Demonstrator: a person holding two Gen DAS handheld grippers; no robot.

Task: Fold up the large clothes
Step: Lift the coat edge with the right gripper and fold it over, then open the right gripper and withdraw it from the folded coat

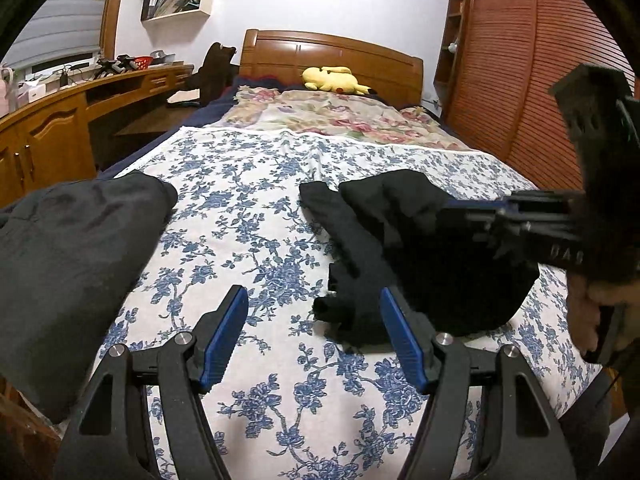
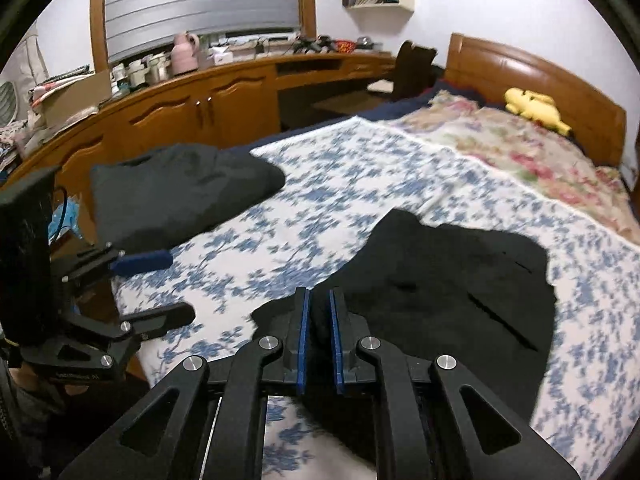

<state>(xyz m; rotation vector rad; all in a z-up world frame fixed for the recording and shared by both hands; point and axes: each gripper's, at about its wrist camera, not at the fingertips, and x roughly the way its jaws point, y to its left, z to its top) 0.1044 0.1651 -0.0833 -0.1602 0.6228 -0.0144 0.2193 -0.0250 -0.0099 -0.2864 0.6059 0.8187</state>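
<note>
A black garment lies crumpled on the right half of the bed's blue-flowered sheet. My right gripper is shut on a fold at its near edge, with black cloth pinched between the blue pads. In the left wrist view the right gripper reaches in from the right over the garment. My left gripper hangs open over bare sheet just left of the garment, nothing between its fingers. A dark grey garment sits bunched at the bed's left edge.
A flowered quilt and a yellow plush toy lie by the wooden headboard. A cluttered wooden desk with cabinets runs along the left of the bed. A slatted wardrobe stands on the right.
</note>
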